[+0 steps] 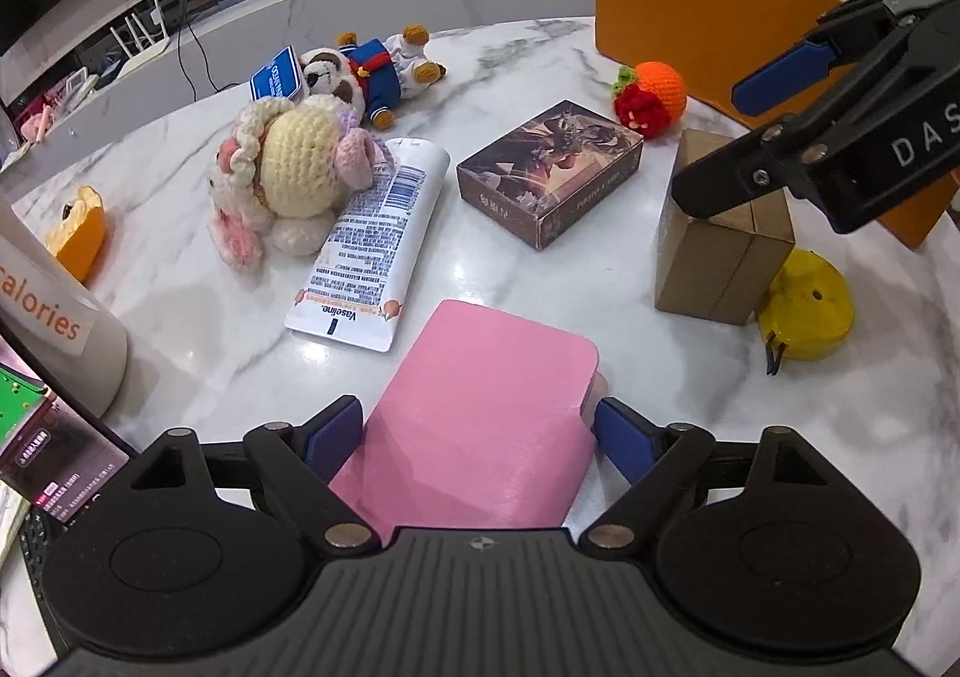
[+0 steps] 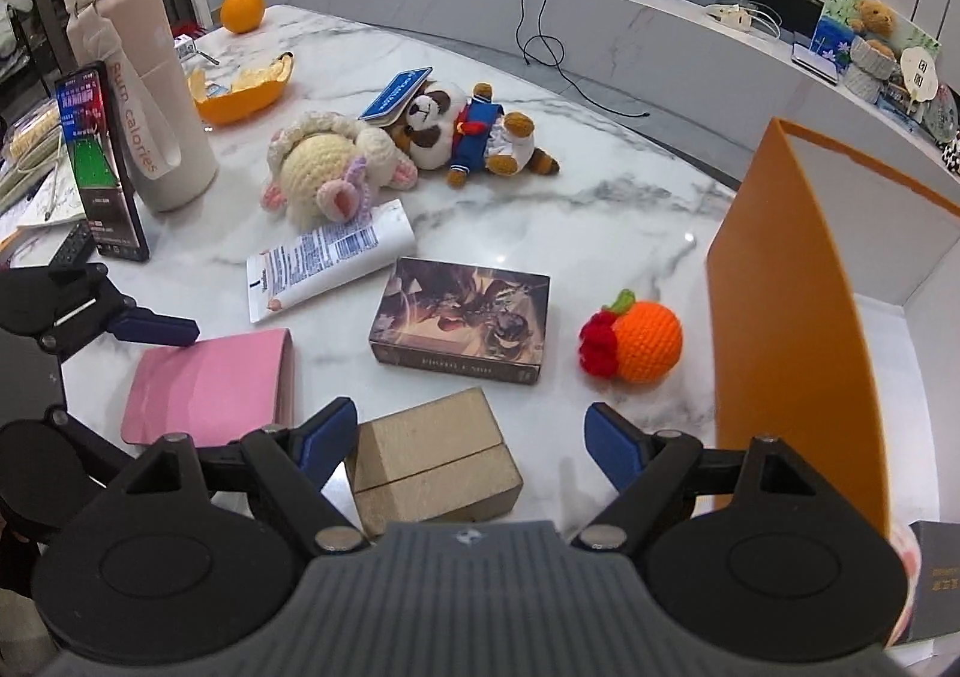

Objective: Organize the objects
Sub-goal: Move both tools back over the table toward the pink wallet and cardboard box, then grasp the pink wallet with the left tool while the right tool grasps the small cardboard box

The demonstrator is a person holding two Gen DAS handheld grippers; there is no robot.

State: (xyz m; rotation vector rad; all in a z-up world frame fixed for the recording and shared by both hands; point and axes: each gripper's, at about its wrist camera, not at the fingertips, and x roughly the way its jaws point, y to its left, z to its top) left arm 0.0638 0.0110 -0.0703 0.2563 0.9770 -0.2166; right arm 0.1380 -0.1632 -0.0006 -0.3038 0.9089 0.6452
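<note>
My left gripper (image 1: 480,434) is open, its blue pads on either side of a flat pink case (image 1: 480,425) lying on the marble table; whether they touch it I cannot tell. My right gripper (image 2: 468,437) is open over an upright brown cardboard box (image 2: 432,455), which shows in the left wrist view (image 1: 720,257) too. A dark card box (image 2: 462,320), a white Vaseline tube (image 2: 330,257), a crocheted orange (image 2: 642,341), a cream crochet doll (image 2: 324,173) and a panda plush (image 2: 462,131) lie scattered on the table.
An open orange storage box (image 2: 792,329) stands at the right. A yellow tape measure (image 1: 804,311) lies behind the cardboard box. A beige bottle (image 2: 144,77), a phone (image 2: 102,161), orange peel (image 2: 246,89) and a whole orange (image 2: 242,8) sit at the left.
</note>
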